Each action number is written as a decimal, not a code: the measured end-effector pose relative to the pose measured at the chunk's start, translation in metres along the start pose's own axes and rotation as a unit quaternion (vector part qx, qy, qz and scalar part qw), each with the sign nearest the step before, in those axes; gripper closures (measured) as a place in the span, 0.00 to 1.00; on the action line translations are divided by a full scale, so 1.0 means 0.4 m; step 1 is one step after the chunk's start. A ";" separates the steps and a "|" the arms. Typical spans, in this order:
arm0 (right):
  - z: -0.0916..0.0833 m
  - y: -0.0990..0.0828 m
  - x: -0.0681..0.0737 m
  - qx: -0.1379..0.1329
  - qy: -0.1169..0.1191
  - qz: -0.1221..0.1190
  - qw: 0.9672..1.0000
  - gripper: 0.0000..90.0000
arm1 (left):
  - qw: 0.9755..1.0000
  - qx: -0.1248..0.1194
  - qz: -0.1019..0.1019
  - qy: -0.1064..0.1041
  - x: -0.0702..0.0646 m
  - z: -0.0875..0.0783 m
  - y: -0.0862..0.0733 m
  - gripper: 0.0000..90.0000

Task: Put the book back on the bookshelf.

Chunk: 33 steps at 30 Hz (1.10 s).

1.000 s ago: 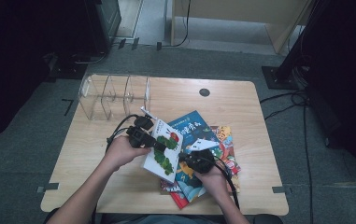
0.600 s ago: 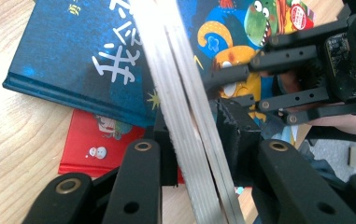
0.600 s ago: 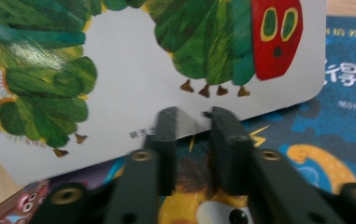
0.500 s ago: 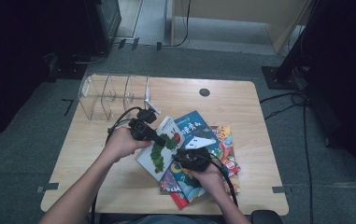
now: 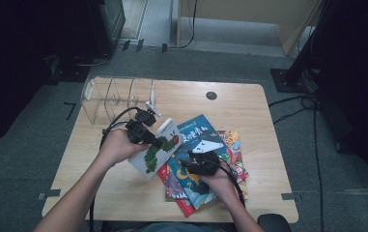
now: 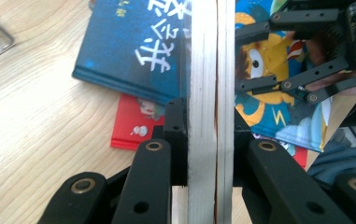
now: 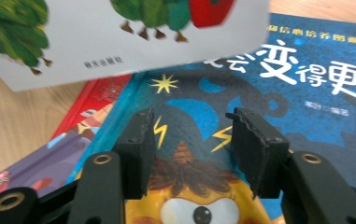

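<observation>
1. Two grippers work over a light wooden table.
2. The left gripper has just been closing and clamps the white caterpillar picture book, tilted above the stacked books.
3. The right gripper, jaws just opening, stands apart over the blue monster-cover book, holding nothing.

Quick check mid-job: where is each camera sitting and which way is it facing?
High view: above the person's side, looking forward and down at the table; both forearms show.
Left gripper view: on the left tool, looking along its jaws, clamped on the white book.
Right gripper view: on the right tool, jaws open over the blue book.
Both gripper views share the two books.
</observation>
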State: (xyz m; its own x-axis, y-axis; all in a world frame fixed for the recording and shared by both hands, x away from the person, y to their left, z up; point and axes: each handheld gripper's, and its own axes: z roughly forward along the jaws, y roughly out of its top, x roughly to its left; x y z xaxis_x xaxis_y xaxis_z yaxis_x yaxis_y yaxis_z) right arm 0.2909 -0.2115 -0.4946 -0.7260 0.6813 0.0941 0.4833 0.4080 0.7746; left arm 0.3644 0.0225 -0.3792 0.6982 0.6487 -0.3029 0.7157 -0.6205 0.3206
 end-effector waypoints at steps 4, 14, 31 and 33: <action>0.001 0.001 -0.004 0.001 -0.006 0.004 1.000 0.52 | 1.000 -0.001 -0.012 0.011 0.019 -0.013 -0.015 0.86; 0.005 0.001 0.009 0.008 -0.026 -0.023 0.999 0.48 | 0.999 -0.004 -0.022 0.024 0.040 -0.036 -0.034 0.86; 0.005 0.000 0.010 0.009 -0.024 -0.021 0.999 0.47 | 0.996 0.009 -0.066 0.059 0.105 -0.072 -0.054 0.86; 0.005 0.000 0.010 0.009 -0.024 -0.021 0.999 0.47 | 0.996 0.010 -0.068 0.064 0.114 -0.076 -0.053 0.86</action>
State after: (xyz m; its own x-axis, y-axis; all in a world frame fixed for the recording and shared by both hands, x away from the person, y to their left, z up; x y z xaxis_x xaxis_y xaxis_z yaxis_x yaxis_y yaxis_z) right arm 0.2890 -0.2075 -0.4954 -0.7218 0.6915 0.0301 0.4616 0.4486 0.7653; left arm 0.3805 0.0785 -0.3725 0.5876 0.7773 -0.2246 0.8044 -0.5315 0.2654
